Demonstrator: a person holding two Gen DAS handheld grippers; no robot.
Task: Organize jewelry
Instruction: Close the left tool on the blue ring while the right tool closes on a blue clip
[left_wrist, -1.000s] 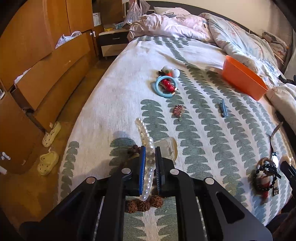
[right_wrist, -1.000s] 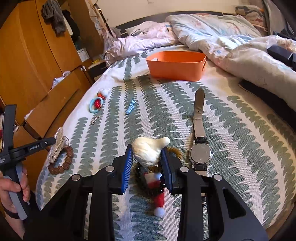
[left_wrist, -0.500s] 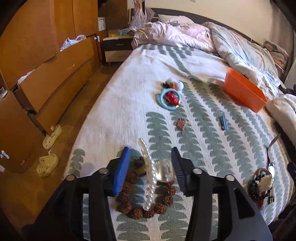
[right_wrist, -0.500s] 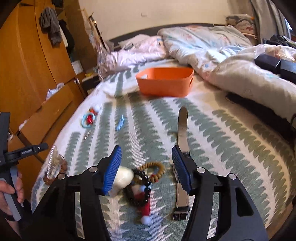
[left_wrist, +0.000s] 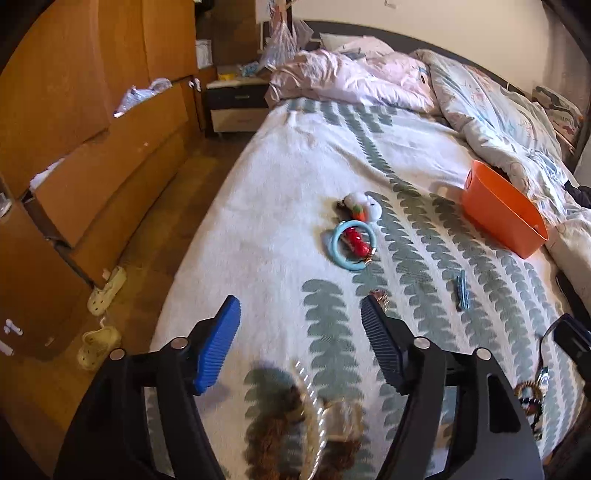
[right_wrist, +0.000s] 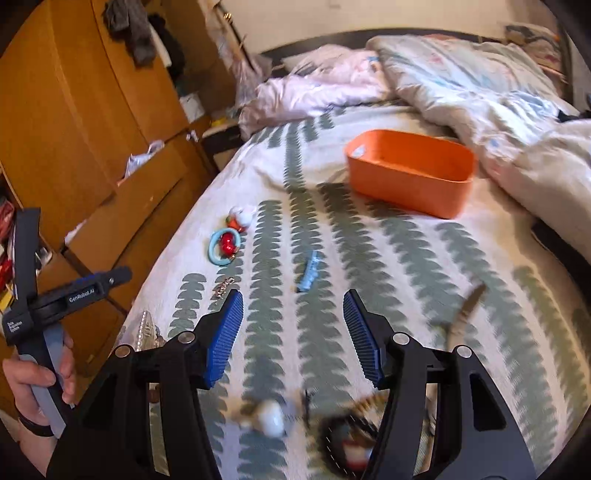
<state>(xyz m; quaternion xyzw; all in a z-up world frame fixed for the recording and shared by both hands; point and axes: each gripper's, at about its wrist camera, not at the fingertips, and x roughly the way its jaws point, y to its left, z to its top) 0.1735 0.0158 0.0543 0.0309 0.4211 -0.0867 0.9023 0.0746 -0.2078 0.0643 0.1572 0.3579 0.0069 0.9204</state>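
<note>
The orange plastic bin (right_wrist: 410, 177) lies far beyond both grippers, contents unseen. The left gripper (left_wrist: 300, 341) is opening, empty, above the blurred pearl-and-brown-bead bracelets (left_wrist: 314, 424); the right gripper (right_wrist: 292, 332) stands apart, empty.

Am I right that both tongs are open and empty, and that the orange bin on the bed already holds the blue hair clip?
Not quite: the blue hair clip lies on the bedspread, well short of the orange bin, as the right wrist view shows. The left tongs and right tongs are indeed empty, jaws apart.
</note>
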